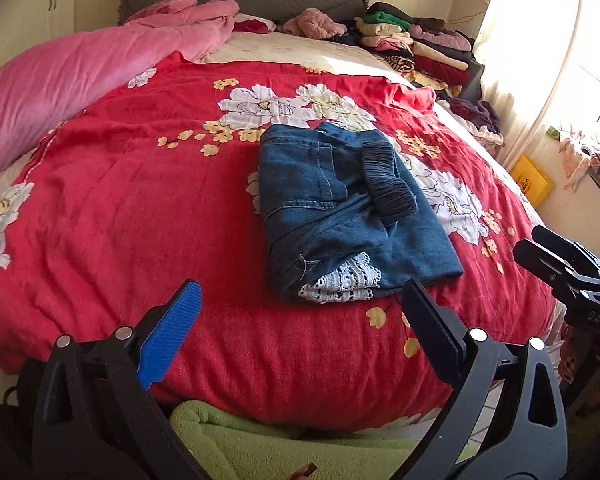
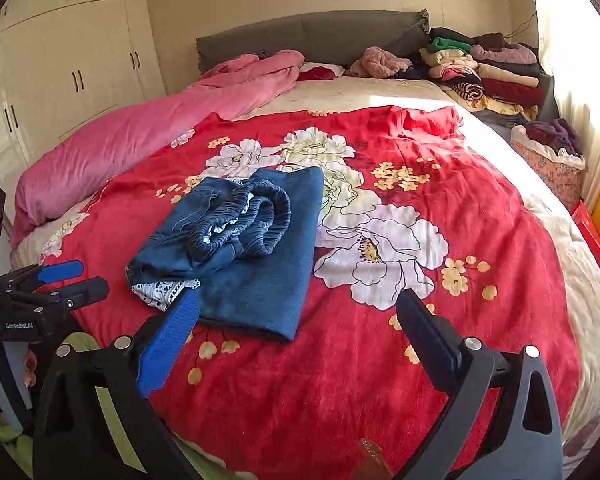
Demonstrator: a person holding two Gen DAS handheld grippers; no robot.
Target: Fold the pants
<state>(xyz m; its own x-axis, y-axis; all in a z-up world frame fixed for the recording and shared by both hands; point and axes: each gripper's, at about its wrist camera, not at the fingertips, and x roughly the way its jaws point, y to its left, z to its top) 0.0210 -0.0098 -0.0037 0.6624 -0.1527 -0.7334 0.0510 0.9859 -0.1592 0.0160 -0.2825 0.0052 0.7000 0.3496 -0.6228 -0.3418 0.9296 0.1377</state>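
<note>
- Sunlit bedroom, with a bed under a red floral blanket (image 1: 148,200) filling most of the space.
- Left gripper (image 1: 300,320) hovers over the near edge of the bed, its two fingers spread wide with nothing between them; one pad (image 1: 172,332) is blue, the other dark.
- Right gripper (image 2: 296,328) is likewise spread wide and holds nothing, poised above the blanket just short of the pants.
- Each gripper shows at the edge of the other's view, apart from the cloth.
- Folded blue denim pants (image 1: 340,204) lie flat on the blanket near the middle of the bed, touched by neither gripper.
- Their dark gathered waistband (image 2: 256,216) is curled on top of the bundle, and a white lace hem (image 1: 340,284) peeks out at the near end.
- Beyond, a pink duvet (image 1: 68,80) is bunched along the bed's left side.
- Stacks of folded clothes (image 2: 480,68) sit by the grey headboard (image 2: 320,32) on the right.
- White wardrobe doors (image 2: 72,60) line the left wall.
</note>
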